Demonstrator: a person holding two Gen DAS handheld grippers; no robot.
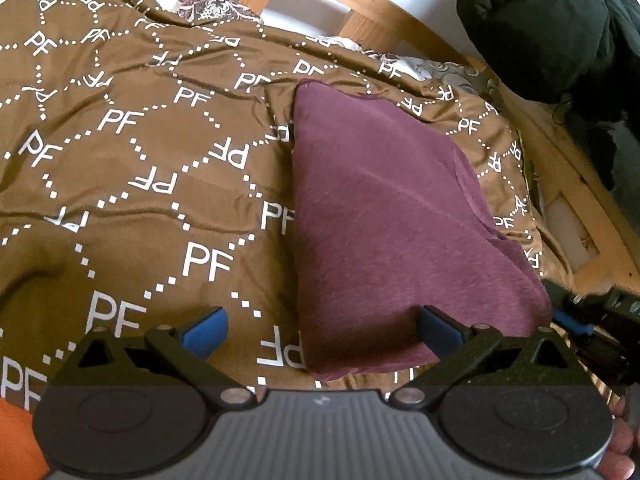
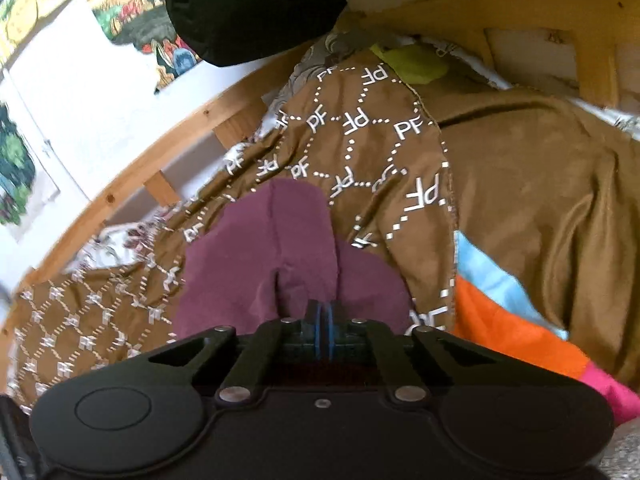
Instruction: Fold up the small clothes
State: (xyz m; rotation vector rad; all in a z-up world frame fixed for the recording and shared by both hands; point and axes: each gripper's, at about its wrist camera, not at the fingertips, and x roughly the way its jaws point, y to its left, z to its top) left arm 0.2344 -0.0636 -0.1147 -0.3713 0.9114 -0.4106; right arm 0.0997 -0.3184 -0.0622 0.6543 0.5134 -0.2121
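A maroon garment (image 1: 384,220) lies folded on the brown bedspread, stretching away from my left gripper (image 1: 320,332). That gripper is open, its blue pads (image 1: 206,332) wide apart, and the garment's near edge lies between them, closer to the right one. In the right wrist view the same maroon garment (image 2: 280,252) is bunched and lifted. My right gripper (image 2: 323,320) is shut on its near edge, the blue pads pressed together on the cloth.
The brown bedspread (image 1: 140,184) with white "PF" print covers the bed. A wooden bed frame (image 1: 360,4) runs along the wall. A black bag (image 1: 552,28) hangs at the right. Orange, blue and pink cloths (image 2: 516,320) lie to the right of the garment.
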